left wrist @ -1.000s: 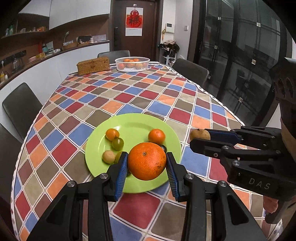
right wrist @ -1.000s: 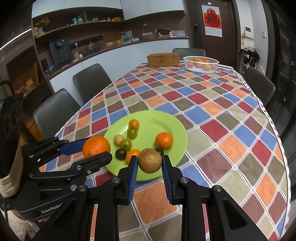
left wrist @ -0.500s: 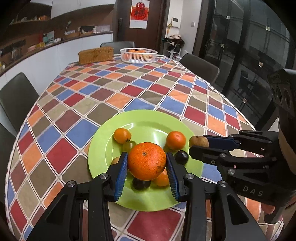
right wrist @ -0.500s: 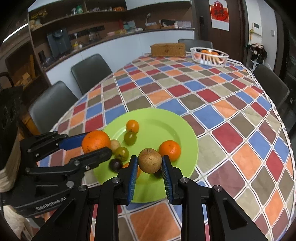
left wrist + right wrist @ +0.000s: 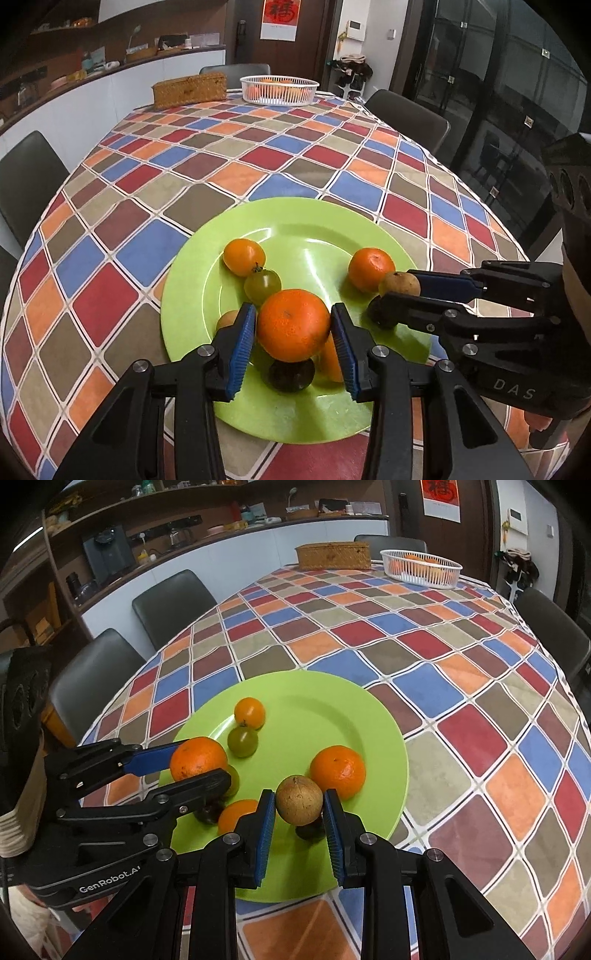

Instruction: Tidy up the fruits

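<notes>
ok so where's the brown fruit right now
The brown fruit sits clamped between the right gripper's blue pads, over the near part of the green plate, just in front of a tangerine.

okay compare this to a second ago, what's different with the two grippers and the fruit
Both grippers came in over the green plate and lower. The left gripper is opening around the big orange, a gap showing at its left pad. The right gripper still clamps the brown fruit. The fruits on the plate haven't moved.
</notes>
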`<state>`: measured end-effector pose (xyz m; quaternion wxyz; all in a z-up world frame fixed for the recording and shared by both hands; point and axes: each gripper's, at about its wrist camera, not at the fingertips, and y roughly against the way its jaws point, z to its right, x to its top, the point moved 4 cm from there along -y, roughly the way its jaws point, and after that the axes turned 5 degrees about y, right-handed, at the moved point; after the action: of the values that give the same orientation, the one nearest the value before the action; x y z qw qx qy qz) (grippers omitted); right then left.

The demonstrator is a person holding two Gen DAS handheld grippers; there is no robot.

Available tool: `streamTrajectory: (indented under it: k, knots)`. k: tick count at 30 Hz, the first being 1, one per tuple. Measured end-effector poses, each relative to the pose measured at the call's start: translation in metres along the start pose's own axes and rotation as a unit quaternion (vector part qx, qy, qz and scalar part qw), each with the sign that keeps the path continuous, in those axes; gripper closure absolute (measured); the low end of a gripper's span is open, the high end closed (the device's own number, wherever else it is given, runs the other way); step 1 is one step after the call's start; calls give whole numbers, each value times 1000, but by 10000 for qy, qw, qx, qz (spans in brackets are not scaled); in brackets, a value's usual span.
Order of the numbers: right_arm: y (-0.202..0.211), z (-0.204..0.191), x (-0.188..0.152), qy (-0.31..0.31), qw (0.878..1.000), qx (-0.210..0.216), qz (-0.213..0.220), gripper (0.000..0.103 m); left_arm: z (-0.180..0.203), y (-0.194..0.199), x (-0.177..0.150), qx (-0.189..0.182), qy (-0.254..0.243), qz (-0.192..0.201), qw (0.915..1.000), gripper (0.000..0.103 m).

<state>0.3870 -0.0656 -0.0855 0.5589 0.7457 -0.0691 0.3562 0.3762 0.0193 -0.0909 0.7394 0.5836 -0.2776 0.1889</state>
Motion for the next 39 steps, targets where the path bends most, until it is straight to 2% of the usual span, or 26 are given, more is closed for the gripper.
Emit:
streamTrajectory:
  k: [4, 12, 14, 19, 22, 26, 33, 36, 39]
  knots:
    - [-1, 0, 1, -26, 10000, 33, 3, 73, -4, 8, 2, 92, 31, 101, 9999, 52]
    - [15, -4, -1, -7, 9998, -166, 144, 70, -11, 43, -4, 614, -4, 369, 9974, 51]
    - [25, -7, -3, 19, 9993, -272, 245, 62, -7, 53, -6, 634, -65, 448, 9970, 49]
    - [54, -16, -12, 87, 9978, -431, 506, 59, 5, 81, -17, 676, -200, 693, 9951, 44]
    - [72, -19, -21, 64, 9962, -617, 615, 53, 9, 99, -29, 645, -154, 860, 9941, 43]
    - [95, -27, -38, 66, 9947, -729, 720, 53, 15, 120, -47, 551, -44, 964, 9938, 42]
    - [126, -43, -69, -6, 9935, -690, 906, 51, 29, 154, -75, 714, 6, 1157, 9907, 37]
    - [138, -47, -83, -74, 9923, -747, 981, 48, 33, 167, -88, 841, 51, 1269, 9883, 30]
    - [150, -52, -95, -83, 9905, -855, 1071, 46, 38, 178, -100, 943, 44, 1356, 9863, 27]
